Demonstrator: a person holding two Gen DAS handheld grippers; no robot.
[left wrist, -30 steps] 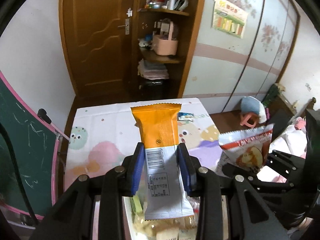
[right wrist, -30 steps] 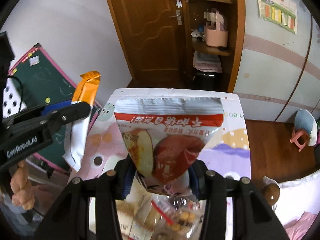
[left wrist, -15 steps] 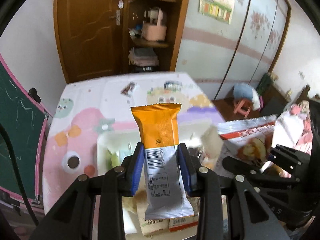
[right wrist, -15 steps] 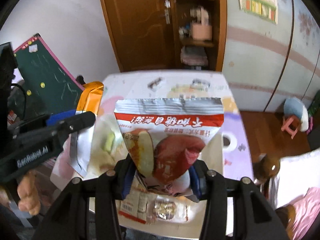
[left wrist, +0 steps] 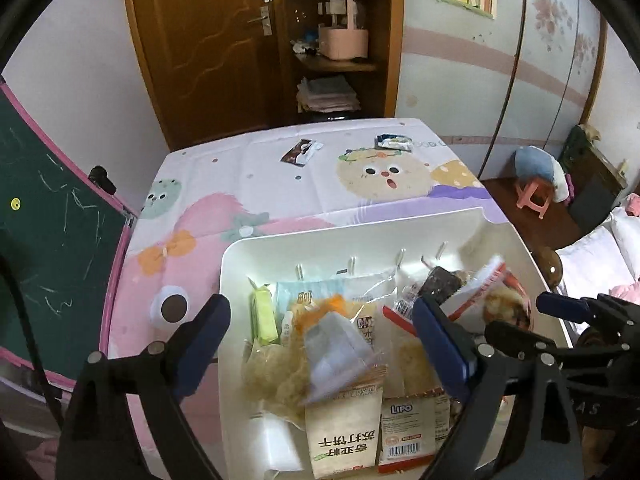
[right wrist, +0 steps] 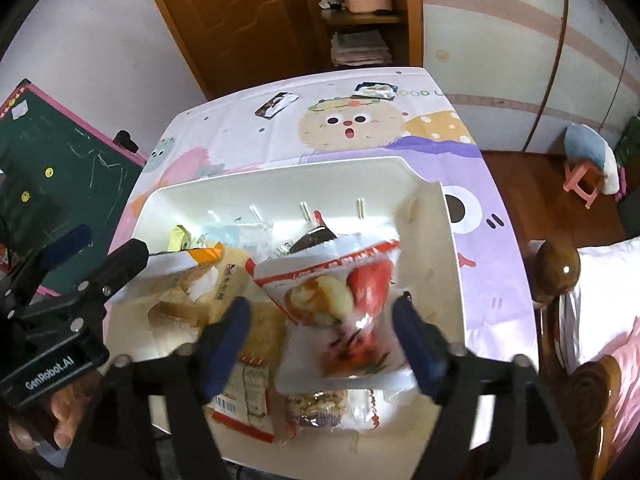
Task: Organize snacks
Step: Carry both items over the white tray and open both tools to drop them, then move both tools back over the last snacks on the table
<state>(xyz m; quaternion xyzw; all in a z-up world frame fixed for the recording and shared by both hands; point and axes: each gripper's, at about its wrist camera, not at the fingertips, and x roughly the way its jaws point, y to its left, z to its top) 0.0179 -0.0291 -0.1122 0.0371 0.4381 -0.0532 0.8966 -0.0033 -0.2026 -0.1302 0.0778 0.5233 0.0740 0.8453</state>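
Both grippers hung over a white bin (left wrist: 236, 256) that stood on a table covered with a cartoon-print cloth (left wrist: 280, 176), and both sets of jaws were opening. In the left wrist view the left gripper (left wrist: 320, 340) filled the lower part of the frame, its blue pads (left wrist: 204, 336) spread wide to either side of the bin's near half; an orange-and-white snack packet (left wrist: 332, 340) lay blurred between them, touched by neither pad, on top of the heap of snacks in the bin. That heap included a pale green bar (left wrist: 262, 316) at the left of the bin, a beige biscuit pack (left wrist: 344, 436) printed with dark characters at lower centre, and a pack with a red edge and a barcode (left wrist: 408, 428) just right of it. In the right wrist view the right gripper (right wrist: 320, 340) sat at the lower centre of the frame with its blue pads (right wrist: 230, 340) apart, and a red-and-white snack bag (right wrist: 340, 300) picturing apple pieces lay blurred between them, clear of both pads, resting on the other packs in the right half of the bin. The left gripper showed at the left edge of that frame, held by a hand (right wrist: 60, 420) at the lower left corner. Two small packets remained on the cloth at the far end of the table, in the upper middle of both frames: a dark one (right wrist: 276, 104) and, to its right, a pale one (right wrist: 374, 90). A green chalkboard with a pink frame (left wrist: 48, 240) stood at the left edge.
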